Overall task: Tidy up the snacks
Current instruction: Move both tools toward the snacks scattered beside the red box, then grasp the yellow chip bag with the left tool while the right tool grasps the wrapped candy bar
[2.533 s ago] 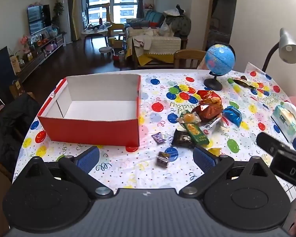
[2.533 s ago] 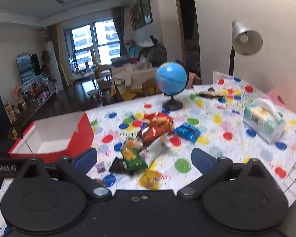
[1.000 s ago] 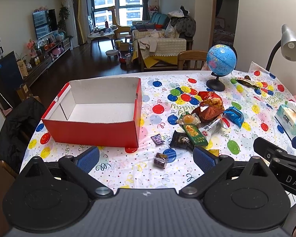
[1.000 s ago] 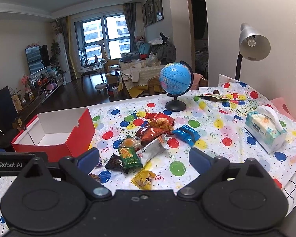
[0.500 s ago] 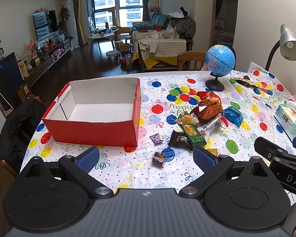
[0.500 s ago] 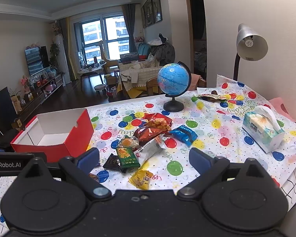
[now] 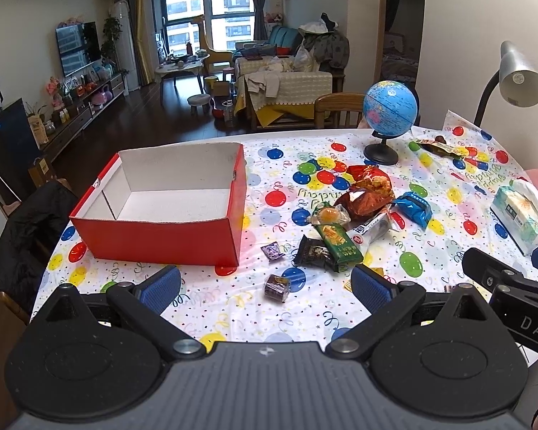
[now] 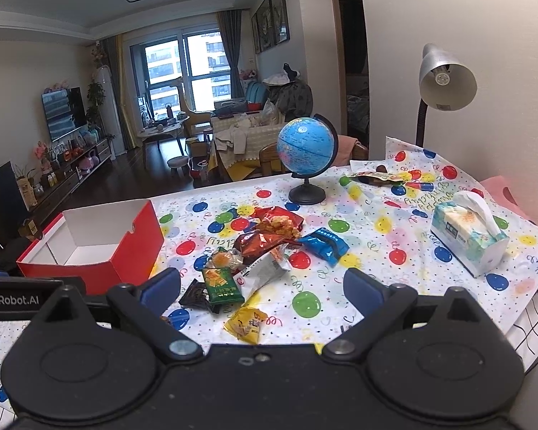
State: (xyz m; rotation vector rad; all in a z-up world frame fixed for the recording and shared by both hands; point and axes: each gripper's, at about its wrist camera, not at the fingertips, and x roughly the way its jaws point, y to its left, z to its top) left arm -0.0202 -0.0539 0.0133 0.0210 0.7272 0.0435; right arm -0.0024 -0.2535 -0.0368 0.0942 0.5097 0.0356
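Note:
An empty red box (image 7: 161, 240) with a white inside stands at the table's left; it also shows in the right wrist view (image 8: 132, 251). A pile of snack packets lies to its right: a red chip bag (image 7: 366, 197), a green packet (image 7: 337, 242), a blue packet (image 7: 414, 208), a small dark candy (image 7: 277, 287). In the right wrist view a yellow packet (image 8: 245, 323) lies nearest. My left gripper (image 7: 265, 288) is open and empty above the near table edge. My right gripper (image 8: 262, 290) is open and empty, just before the pile.
A blue globe (image 7: 389, 111) stands at the back. A tissue pack (image 8: 468, 238) sits at the right, and a grey desk lamp (image 8: 444, 82) beyond it. A loose wrapper (image 8: 376, 178) lies near the far edge. A dark jacket (image 7: 28, 229) hangs at the table's left.
Both grippers have drifted slightly and steadied; the view is a little higher than 2.5 s ago. Nothing on the table has moved, and both stay open.

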